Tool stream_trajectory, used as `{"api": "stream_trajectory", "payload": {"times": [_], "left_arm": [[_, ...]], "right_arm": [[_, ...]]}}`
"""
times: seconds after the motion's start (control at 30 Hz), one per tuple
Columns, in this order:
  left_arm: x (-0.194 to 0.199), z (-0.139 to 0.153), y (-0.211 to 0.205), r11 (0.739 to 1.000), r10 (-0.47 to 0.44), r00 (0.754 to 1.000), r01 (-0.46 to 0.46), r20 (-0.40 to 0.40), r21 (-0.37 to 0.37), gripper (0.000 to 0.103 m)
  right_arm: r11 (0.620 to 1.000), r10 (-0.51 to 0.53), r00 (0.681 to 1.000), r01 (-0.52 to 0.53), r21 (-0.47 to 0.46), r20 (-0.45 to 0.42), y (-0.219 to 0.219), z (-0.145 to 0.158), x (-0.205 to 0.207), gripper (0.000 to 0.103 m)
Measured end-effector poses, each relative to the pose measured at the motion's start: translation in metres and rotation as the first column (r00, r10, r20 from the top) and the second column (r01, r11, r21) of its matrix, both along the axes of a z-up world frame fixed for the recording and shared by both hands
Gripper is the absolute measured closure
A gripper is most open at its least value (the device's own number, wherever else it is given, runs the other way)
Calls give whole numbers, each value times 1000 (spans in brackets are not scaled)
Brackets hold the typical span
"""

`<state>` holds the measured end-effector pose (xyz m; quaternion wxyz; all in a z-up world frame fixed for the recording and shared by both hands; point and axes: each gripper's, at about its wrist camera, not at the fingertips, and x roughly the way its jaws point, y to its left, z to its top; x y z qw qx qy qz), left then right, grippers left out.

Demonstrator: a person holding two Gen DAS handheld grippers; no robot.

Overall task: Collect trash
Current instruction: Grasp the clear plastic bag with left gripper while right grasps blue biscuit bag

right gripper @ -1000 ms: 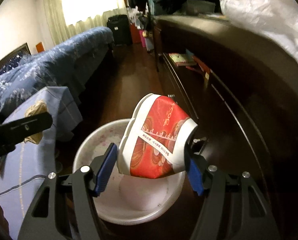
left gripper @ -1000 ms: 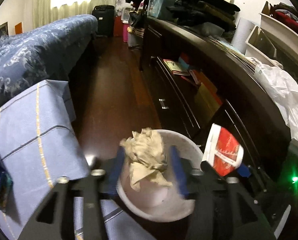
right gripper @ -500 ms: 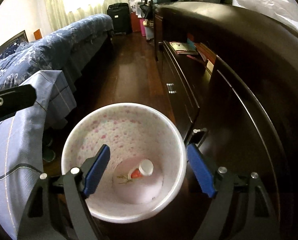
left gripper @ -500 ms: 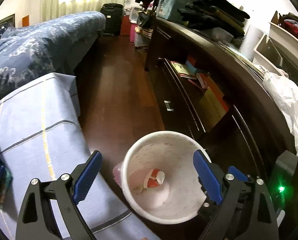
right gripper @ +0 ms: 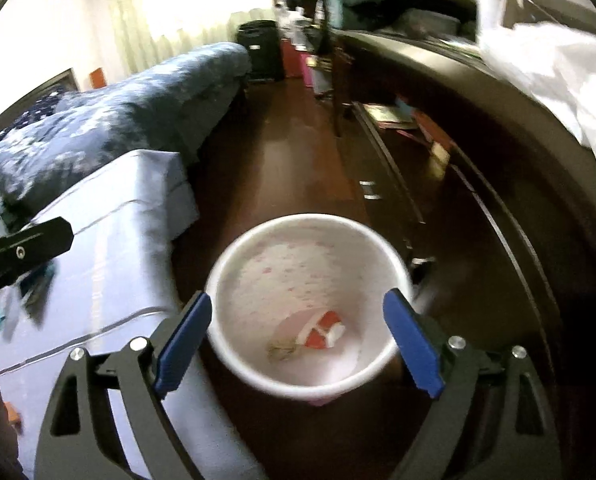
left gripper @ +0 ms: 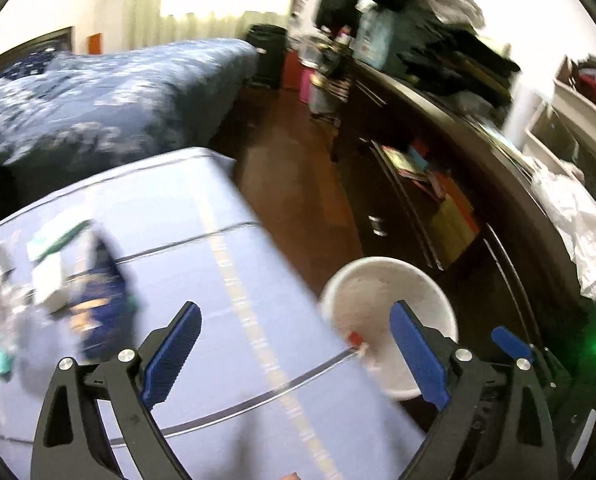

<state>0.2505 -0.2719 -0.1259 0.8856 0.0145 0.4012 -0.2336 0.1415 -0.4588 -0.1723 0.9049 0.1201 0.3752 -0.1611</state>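
Note:
A white trash bin point(right gripper: 258, 248) stands on the dark floor between the bed and the cabinet. At its bottom lie a red and white carton point(right gripper: 321, 330) and a crumpled tan paper point(right gripper: 282, 350). My right gripper point(right gripper: 298, 344) is open and empty above the bin. My left gripper point(left gripper: 294, 356) is open and empty over the light blue bedspread point(left gripper: 218, 280), with the bin point(left gripper: 381, 276) at its right. Blurred trash items point(left gripper: 58, 276) lie on the bedspread at the left.
A long dark cabinet point(right gripper: 497, 200) runs along the right, with books on a shelf point(left gripper: 409, 164) and a white plastic bag point(left gripper: 577, 224) on top. A blue patterned quilt point(left gripper: 98, 100) covers the bed behind. A black suitcase point(right gripper: 260, 54) stands at the far end.
Both grippers opened and dropped the tan paper and the red carton into the bin. The left gripper has since swung left over the bedspread.

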Motion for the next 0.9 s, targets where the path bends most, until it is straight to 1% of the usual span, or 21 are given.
{"api": "stream_trajectory", "payload": {"times": [0.03, 0.07, 0.1, 0.13, 0.17, 0.23, 0.27, 0.33, 0.37, 0.43, 0.5, 0.57, 0.63, 0.67, 0.7, 0.73, 0.77, 0.8, 0.83, 0.87, 0.9], "left_arm": [[-2, 2, 14, 1000, 25, 1000, -25, 11, 0, 6], [-4, 4, 37, 997, 71, 997, -71, 25, 6, 5], [-4, 5, 50, 995, 99, 995, -100, 30, 13, 5], [-3, 6, 71, 989, 147, 989, -147, 33, 19, 4], [-2, 6, 85, 984, 174, 984, -175, 33, 16, 4], [4, 6, 122, 966, 258, 966, -258, 37, 2, 4], [10, 4, 136, 957, 291, 956, -291, 35, 13, 4], [20, -3, 155, 943, 328, 944, -329, 28, 54, 4], [31, -11, 165, 935, 342, 940, -342, 20, 94, 4], [44, -25, 177, 933, 340, 940, -336, -8, 126, 4], [55, -36, 181, 943, 318, 947, -311, -46, 117, 4], [66, -45, 183, 951, 303, 950, -297, -70, 91, 4], [70, -48, 181, 950, 307, 951, -302, -47, 84, 5], [71, -48, 181, 950, 307, 951, -303, -35, 79, 20], [72, -47, 180, 949, 308, 951, -305, -25, 78, 31], [74, -48, 181, 949, 309, 951, -306, -24, 75, 34], [76, -48, 185, 950, 310, 950, -308, -30, 52, 38], [76, -48, 187, 951, 309, 950, -308, -36, 41, 39], [75, -47, 192, 949, 315, 948, -314, -38, 28, 44], [73, -45, 195, 946, 325, 945, -324, -32, 21, 56], [71, -41, 200, 941, 339, 940, -339, -23, 8, 56]], "right_arm": [[1000, 25, 1000, -25, -1, 6, 12, 3, 1, 12], [998, 60, 998, -60, -2, 14, 28, 8, 4, 12], [997, 83, 996, -83, 0, 20, 38, 10, 6, 11], [994, 113, 993, -113, 2, 24, 51, 12, 10, 11], [990, 142, 990, -142, 3, 25, 64, 14, 14, 11], [978, 210, 977, -210, 0, 26, 95, 16, 23, 11], [969, 246, 969, -246, -5, 21, 113, 17, 29, 11], [957, 290, 957, -290, -12, 13, 137, 17, 40, 11], [949, 316, 949, -316, -17, 10, 150, 17, 46, 11], [938, 347, 938, -346, -29, 3, 169, 16, 56, 11], [926, 374, 927, -374, -44, -9, 184, 14, 69, 11], [922, 383, 924, -383, -58, -17, 194, 12, 78, 11], [921, 379, 925, -380, -81, -30, 201, 12, 88, 11], [921, 381, 924, -382, -82, -31, 203, 12, 92, 11], [920, 383, 923, -384, -81, -31, 203, 13, 94, 11], [919, 385, 922, -386, -82, -34, 203, 14, 98, 11], [918, 386, 922, -388, -85, -35, 204, 14, 100, 11], [917, 387, 921, -389, -91, -37, 206, 13, 104, 11], [915, 390, 920, -392, -98, -39, 209, 13, 109, 11], [913, 393, 919, -395, -103, -38, 211, 12, 112, 11], [910, 397, 917, -399, -109, -39, 215, 11, 119, 11]]}}
